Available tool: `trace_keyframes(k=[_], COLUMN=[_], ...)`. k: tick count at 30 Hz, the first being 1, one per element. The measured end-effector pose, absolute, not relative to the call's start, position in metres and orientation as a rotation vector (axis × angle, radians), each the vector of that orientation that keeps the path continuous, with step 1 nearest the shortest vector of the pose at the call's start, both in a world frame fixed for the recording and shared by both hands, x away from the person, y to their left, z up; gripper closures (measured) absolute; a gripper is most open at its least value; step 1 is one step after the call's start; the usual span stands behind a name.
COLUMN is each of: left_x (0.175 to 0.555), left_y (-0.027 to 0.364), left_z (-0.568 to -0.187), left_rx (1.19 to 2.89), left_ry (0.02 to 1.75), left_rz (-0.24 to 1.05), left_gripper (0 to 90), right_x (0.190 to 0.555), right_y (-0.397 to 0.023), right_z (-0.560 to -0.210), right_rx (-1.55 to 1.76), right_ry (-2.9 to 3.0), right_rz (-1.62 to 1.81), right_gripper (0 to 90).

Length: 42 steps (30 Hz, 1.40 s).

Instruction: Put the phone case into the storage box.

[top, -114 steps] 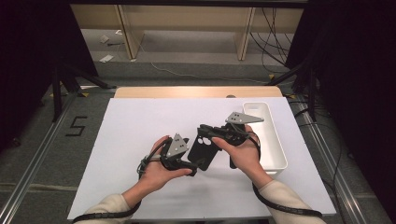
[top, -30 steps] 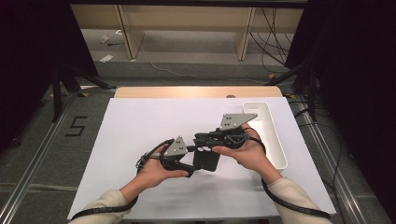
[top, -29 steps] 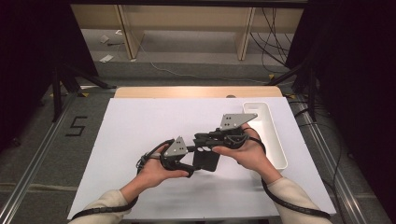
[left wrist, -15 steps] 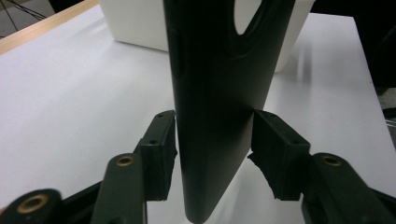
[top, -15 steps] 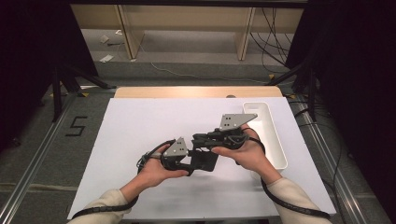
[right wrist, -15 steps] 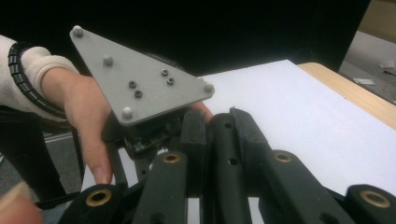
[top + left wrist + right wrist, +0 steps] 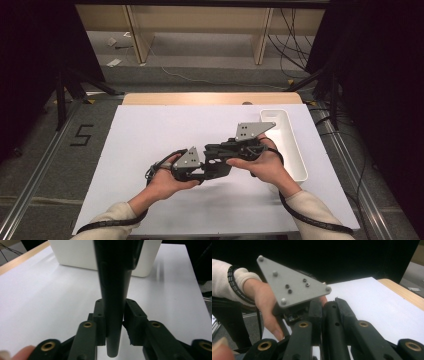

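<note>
Above the white table (image 7: pixel 150 130), near the white tray (image 7: pixel 296 152), held a black piece (image 7: pixel 113 277) aloft between both tools: clamped tight in the right gripper (image 7: pixel 329 305) for steadiness, pinched at its narrow end by the left gripper (image 7: pixel 113 315), jaws just closing on it, seemingly for a handover.

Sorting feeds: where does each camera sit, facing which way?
High view: above the person's side, looking forward and down at the table; both forearms show.
Left gripper view: rides the left gripper, jaws have just been closing on a black part, faces the white bin.
Right gripper view: rides the right gripper, shut on that part, faces the left hand.
All share that part.
</note>
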State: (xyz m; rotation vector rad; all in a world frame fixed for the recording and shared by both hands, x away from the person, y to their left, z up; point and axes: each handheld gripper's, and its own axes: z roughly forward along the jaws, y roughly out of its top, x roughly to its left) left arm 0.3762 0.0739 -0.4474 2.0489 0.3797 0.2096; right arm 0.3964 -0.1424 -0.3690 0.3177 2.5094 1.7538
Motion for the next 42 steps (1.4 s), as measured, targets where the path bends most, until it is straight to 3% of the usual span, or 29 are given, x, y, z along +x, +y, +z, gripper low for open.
trace_keyframes(k=[4,13,24,27,31,42], left_x=[0.376,0.376,0.376,0.377,0.378,0.379], left_y=[0.075,0.075,0.079,0.08,0.081,0.085], left_z=[-0.445,-0.443,-0.439,-0.438,-0.438,-0.436], left_rx=[2.049,2.051,2.019,2.007,1.994,1.948], left_ry=[0.402,0.434,0.507,0.528,0.557,0.659], left_rz=[0.185,0.175,0.2,0.21,0.227,0.292], left_gripper=[78.5,79.3,79.5,79.4,79.5,79.3], right_x=[0.397,0.399,0.402,0.403,0.404,0.406], right_y=[-0.142,-0.144,-0.149,-0.151,-0.153,-0.157], right_z=[-0.368,-0.37,-0.367,-0.367,-0.368,-0.372], right_rx=[0.301,0.303,0.377,0.401,0.459,0.551], right_ry=[2.492,2.459,2.336,2.309,2.27,2.224], right_rz=[1.76,1.768,1.838,1.826,1.806,1.745], right_gripper=[74.6,61.5,29.8,28.5,18.1,8.6])
